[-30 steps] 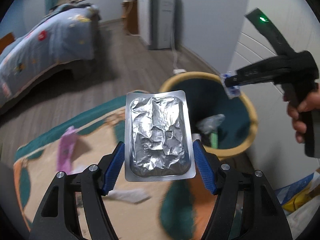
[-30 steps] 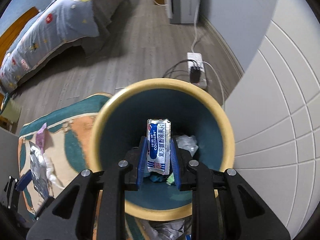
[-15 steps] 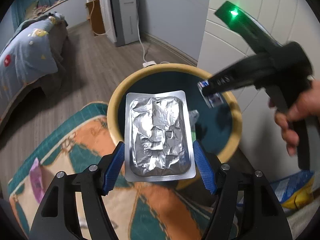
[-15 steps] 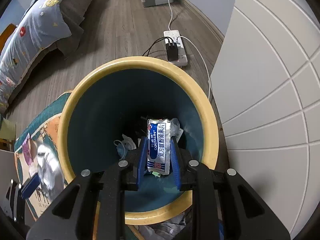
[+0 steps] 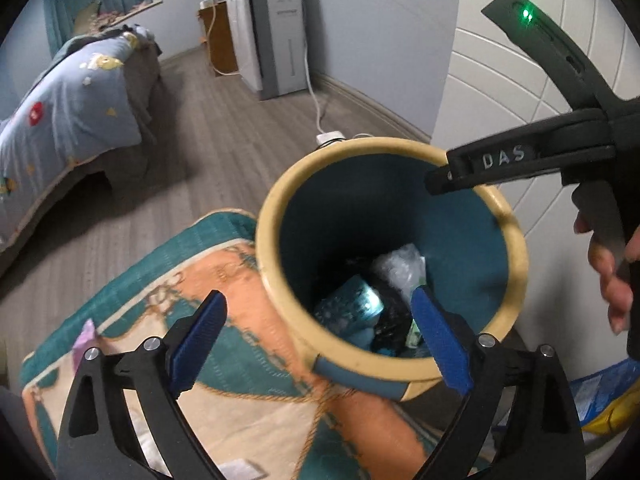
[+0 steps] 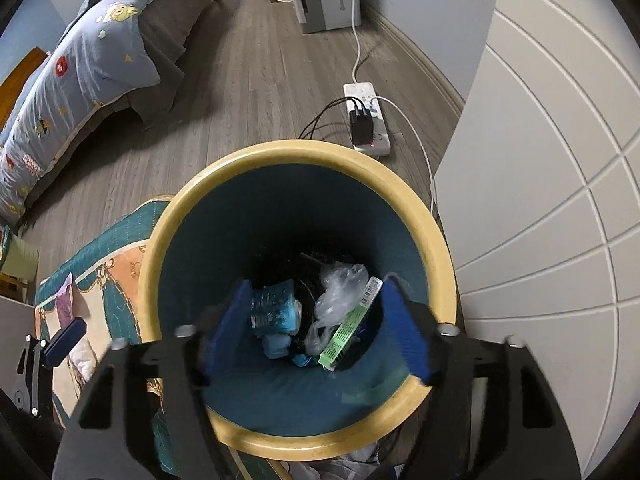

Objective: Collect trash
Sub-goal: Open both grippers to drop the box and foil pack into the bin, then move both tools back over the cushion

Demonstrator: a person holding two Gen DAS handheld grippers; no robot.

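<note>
Both the left gripper (image 5: 316, 340) and right gripper (image 6: 316, 328), their jaws just opened wide and nothing between them, are shown above the yellow-rimmed bin (image 6: 436, 240), where trash (image 6: 340, 304) is deposited; a pink scrap (image 5: 82, 344) is left on the rug (image 5: 224, 280).

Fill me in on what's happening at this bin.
A person is collecting trash with a handheld gripper in each hand. Both the left gripper and the right gripper hang over the yellow-rimmed trash bin; their jaws have just been opening and nothing is between them now. Wrappers and a green box lie at the bottom. A pink wrapper is still on the rug.
</note>
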